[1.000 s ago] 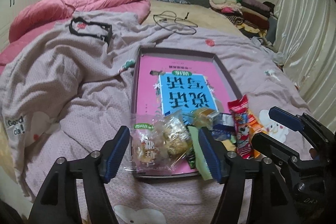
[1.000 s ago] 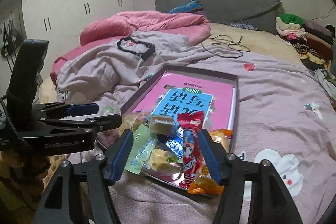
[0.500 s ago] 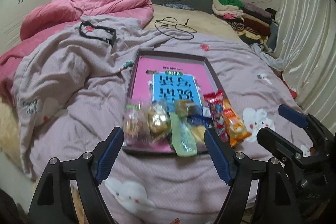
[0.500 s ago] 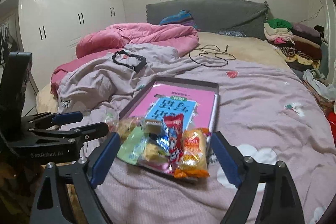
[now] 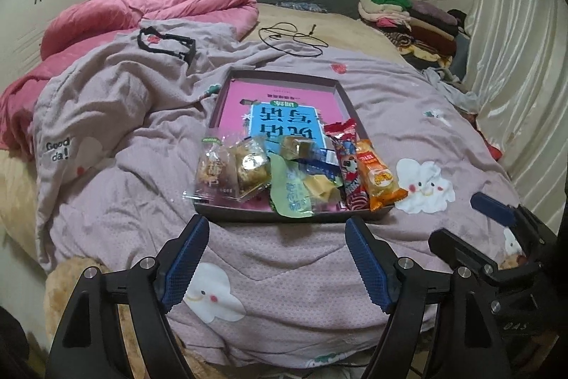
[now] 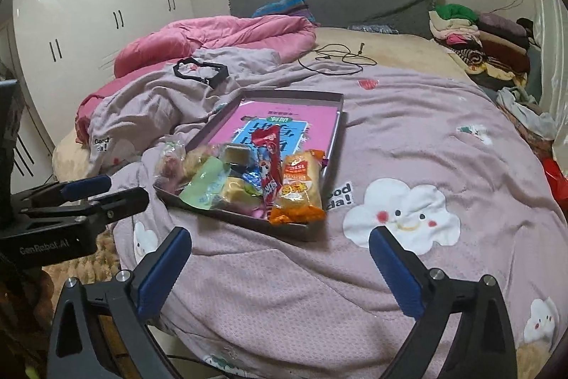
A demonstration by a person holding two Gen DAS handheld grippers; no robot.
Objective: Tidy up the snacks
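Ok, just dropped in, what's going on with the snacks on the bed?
Snack packets, among them the orange packet and the green pouch, lie piled at the near end of the shallow tray on the bedspread. Neither hand-held gripper holds anything: the left gripper is open, and the right gripper is opening its jaws, short of the tray.

A shallow grey tray (image 5: 349,102) lies flat on the bed in the middle of the frame, a pink-and-blue book (image 5: 280,121) inside it. The snacks crowd its near end: two clear bags of golden pastries (image 5: 230,167) at lower left, a pale green pouch (image 5: 289,192) hanging over the near rim, a small brown cake (image 5: 297,146), a red packet (image 5: 349,166) and an orange packet (image 5: 380,178) at right.
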